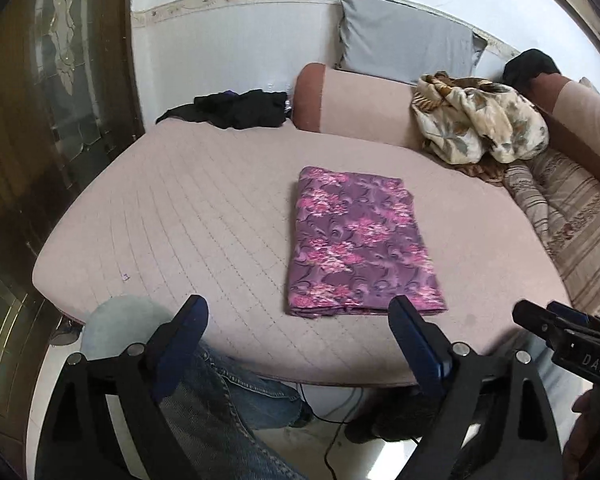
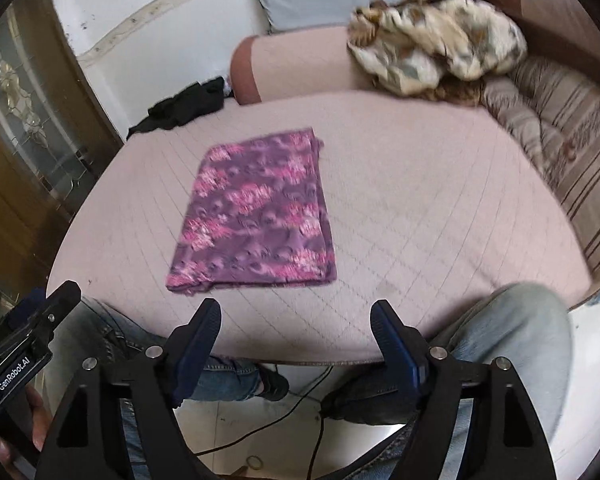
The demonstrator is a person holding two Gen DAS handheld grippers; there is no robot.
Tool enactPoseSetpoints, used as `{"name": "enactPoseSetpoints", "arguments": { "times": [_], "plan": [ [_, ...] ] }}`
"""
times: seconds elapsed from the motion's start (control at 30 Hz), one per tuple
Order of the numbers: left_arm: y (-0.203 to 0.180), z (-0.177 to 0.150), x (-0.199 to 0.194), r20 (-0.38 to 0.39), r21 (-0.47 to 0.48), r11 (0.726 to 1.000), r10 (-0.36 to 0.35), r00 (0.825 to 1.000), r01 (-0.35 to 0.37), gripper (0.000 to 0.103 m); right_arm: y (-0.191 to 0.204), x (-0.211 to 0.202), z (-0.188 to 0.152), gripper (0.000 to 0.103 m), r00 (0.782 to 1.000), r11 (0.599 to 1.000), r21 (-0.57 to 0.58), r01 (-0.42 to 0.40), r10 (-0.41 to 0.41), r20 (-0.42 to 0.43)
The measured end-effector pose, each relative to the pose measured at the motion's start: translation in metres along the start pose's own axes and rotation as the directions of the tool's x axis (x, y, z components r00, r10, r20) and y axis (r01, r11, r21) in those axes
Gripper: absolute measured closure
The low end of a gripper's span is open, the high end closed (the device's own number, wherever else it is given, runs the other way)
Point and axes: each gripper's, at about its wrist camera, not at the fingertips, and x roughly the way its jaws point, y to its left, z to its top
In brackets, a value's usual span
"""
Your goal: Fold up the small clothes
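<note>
— Left wrist view first: left gripper (image 1: 298, 322) at the near edge of the quilted mattress (image 1: 160, 216), fingers wide apart, nothing between them. Purple floral cloth (image 1: 360, 240) flat ahead, already a neat rectangle, just right of the midline.

— Step in hand?

— Probably between folds, or done with this piece. Next move, if another fold is wanted: pinch of the near corners, carry toward the far edge.

— Surroundings?

— Black garments (image 1: 236, 108) at the far left corner, brown bolster (image 1: 348, 104) and grey pillow (image 1: 408, 40) behind, crumpled floral blanket (image 1: 480, 120) far right. Nothing between gripper and cloth.

— Right wrist view?

— Right gripper (image 2: 296, 322) likewise spread and empty, over the near edge. Same cloth (image 2: 256, 216) ahead and left, blurred. Operator's jeans-clad knees (image 2: 512, 320) just below the mattress; cable (image 2: 300, 408) on the floor, well clear. Black garments (image 2: 184, 106) perhaps next in line.
</note>
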Motion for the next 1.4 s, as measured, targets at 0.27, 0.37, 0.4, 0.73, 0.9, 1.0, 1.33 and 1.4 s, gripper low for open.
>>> {"name": "enactPoseSetpoints", "arguments": {
  "times": [0.27,0.37,0.4,0.73,0.9,1.0,1.33,1.4],
  "plan": [
    [-0.011,0.019,-0.051,0.080,-0.002,1.000,0.026,0.996,-0.026,0.012,0.011,-0.063,0.011,0.017,0.994,1.000,-0.017,-0.003,0.005,0.110],
    [-0.014,0.021,-0.063,0.106,0.004,1.000,0.018,0.994,-0.019,0.012,0.010,-0.082,0.013,0.017,0.990,1.000,-0.015,-0.015,0.017,0.140],
    [-0.015,0.021,-0.066,0.105,0.003,1.000,0.017,0.994,-0.018,0.012,0.010,-0.089,0.014,0.017,0.988,1.000,-0.015,-0.018,0.020,0.153],
    [-0.020,0.020,-0.082,0.096,0.038,0.995,0.084,0.992,-0.088,0.010,-0.005,-0.125,0.021,0.017,0.977,1.000,-0.005,0.006,-0.005,0.213],
    [-0.022,0.018,-0.093,0.107,0.035,0.995,0.085,0.991,-0.089,0.010,0.000,-0.133,0.023,0.016,0.974,1.000,-0.027,0.004,0.002,0.225],
    [-0.023,0.019,-0.097,0.120,0.045,0.994,0.090,0.989,-0.096,0.010,0.008,-0.136,0.022,0.016,0.974,0.998,-0.058,0.001,0.012,0.228],
    [-0.025,0.017,-0.099,0.119,0.052,0.993,0.095,0.988,-0.102,0.009,0.016,-0.139,0.021,0.016,0.972,0.997,-0.079,0.021,-0.002,0.234],
    [-0.025,0.016,-0.099,0.120,0.051,0.993,0.097,0.988,-0.104,0.009,0.018,-0.139,0.020,0.016,0.973,0.997,-0.080,0.023,-0.004,0.232]
  ]
}}
